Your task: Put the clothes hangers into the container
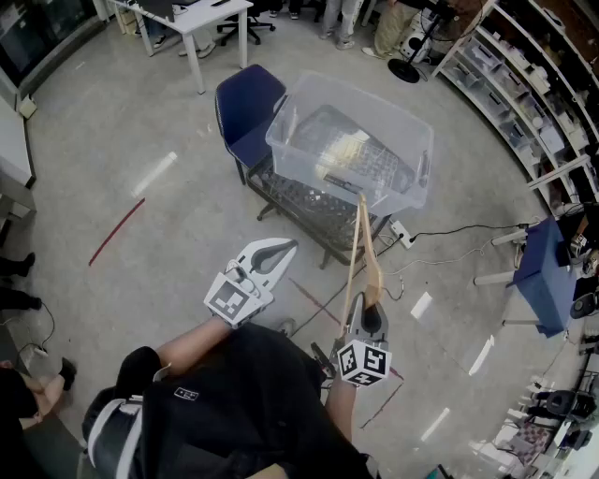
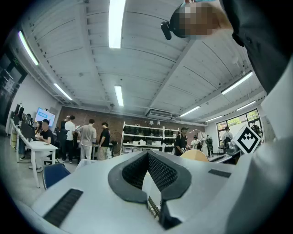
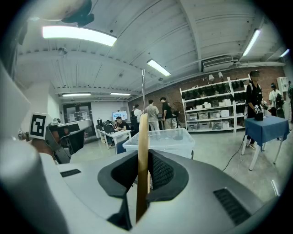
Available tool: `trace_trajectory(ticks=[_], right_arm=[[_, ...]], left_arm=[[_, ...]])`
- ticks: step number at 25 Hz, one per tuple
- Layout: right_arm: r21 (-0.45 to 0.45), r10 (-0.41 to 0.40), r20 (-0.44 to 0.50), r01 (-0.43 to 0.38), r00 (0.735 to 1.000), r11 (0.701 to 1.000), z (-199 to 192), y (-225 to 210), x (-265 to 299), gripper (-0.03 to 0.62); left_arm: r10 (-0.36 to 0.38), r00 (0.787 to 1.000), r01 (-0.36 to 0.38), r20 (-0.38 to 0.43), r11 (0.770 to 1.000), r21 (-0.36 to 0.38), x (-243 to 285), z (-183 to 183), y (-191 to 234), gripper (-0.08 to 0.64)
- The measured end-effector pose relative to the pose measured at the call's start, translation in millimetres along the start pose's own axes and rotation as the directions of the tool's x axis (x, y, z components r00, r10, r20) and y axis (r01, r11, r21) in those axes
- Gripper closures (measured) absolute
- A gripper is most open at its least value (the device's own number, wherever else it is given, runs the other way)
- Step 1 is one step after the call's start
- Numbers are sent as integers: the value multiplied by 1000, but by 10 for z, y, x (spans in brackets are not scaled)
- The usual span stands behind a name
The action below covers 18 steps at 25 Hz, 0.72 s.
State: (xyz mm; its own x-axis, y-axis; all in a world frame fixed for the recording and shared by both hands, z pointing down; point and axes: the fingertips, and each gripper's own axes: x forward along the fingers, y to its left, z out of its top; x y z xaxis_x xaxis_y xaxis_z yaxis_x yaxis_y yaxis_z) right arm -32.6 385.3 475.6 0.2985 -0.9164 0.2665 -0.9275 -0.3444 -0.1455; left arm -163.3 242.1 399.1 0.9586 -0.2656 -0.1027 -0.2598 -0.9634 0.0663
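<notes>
Overhead, the head view takes in a grey floor with shelves [image 1: 524, 84] along the upper right edge and a white desk [image 1: 192, 14] at the upper left. A clear plastic container [image 1: 402, 140] sits in the upper middle of the frame on a dark wire rack [image 1: 309, 201], just beside a blue chair [image 1: 245, 108] on its left. Pale things lie on the container's bottom, too blurred through the plastic to name. A small table with a blue cloth [image 1: 543, 271] stands well apart at the right edge.

Lower in the frame, a wooden hanger [image 1: 372, 276] stands up from the right gripper [image 1: 365, 309]. It is outside the container, and its far end shows against the near wall. In the right gripper view the jaws are nearly closed and clamp the hanger's flat wooden bar [image 3: 143, 132] edge-on, with the container [image 3: 160, 139] behind it.

The left gripper [image 1: 281, 248] is at the lower middle, left of the hanger and apart from it. In its own view the jaw tips meet and nothing is between them [image 2: 147, 155].
</notes>
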Motion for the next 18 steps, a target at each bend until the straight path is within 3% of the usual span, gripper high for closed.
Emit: trace_trajectory(ticks=[18], right_arm=[[1, 36, 11, -36, 999, 999, -1, -115, -149, 523]], left_arm=[[8, 1000, -8, 6, 1000, 14, 23, 34, -263, 535]])
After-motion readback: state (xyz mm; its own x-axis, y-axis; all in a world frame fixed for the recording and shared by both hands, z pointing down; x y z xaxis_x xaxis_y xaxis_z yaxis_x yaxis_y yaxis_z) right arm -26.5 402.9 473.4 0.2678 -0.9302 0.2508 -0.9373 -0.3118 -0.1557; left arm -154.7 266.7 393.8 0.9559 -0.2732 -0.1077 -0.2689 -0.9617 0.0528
